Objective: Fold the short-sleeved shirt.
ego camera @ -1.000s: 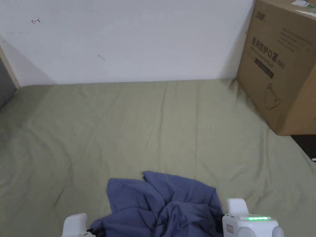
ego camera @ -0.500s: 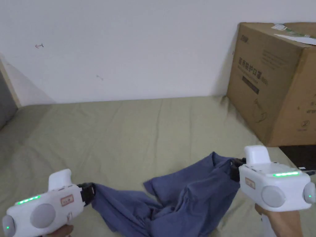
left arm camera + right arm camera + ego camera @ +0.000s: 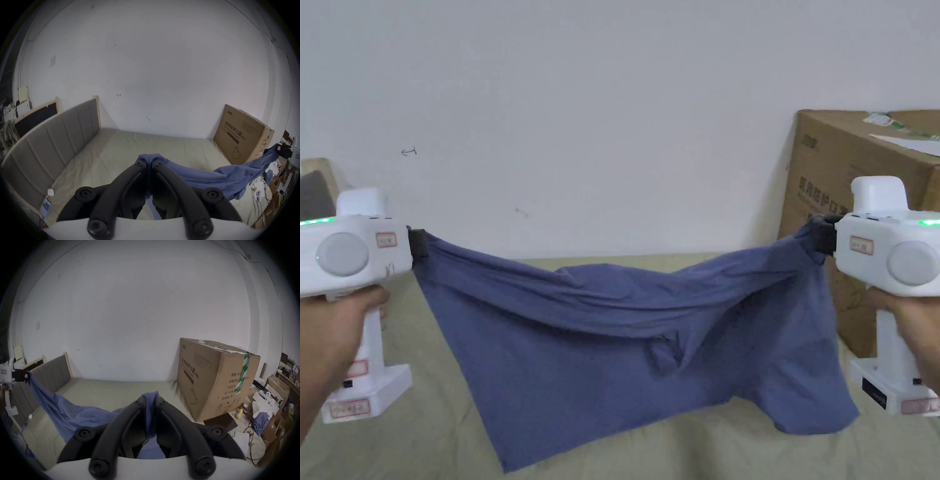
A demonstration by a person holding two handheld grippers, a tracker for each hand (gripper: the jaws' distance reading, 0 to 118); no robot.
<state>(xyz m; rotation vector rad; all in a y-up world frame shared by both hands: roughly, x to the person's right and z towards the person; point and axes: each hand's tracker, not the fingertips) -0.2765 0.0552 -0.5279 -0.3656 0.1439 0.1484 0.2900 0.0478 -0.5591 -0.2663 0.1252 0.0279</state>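
- Shirt (image 3: pixel 625 350) is blue and hangs in the air over the bed (image 3: pixel 425 431), pulled wide between the two grippers.
- The left gripper (image 3: pixel 415 244) is up at the left side in the head view. In the left gripper view its black jaws are pressed together on a bunch of the blue cloth.
- The right gripper (image 3: pixel 820 234) is up at the right side, about as high as the left one. In the right gripper view its jaws are squeezed on a fold of the shirt too.
- The top edge of the shirt sags a bit in the middle. The rest drops down like a curtain, with a low corner at the left and a rounded flap at the right.
- A hand (image 3: pixel 325 337) holds the white handle of the left gripper, and another hand (image 3: pixel 915 331) holds the right one.
- The bed has a green sheet with small wrinkles.
- A big brown cardboard box (image 3: pixel 862 156) stands on the bed at the right, against the white wall (image 3: pixel 612 112).
- A grey padded headboard (image 3: pixel 53 141) runs along the left side of the bed.
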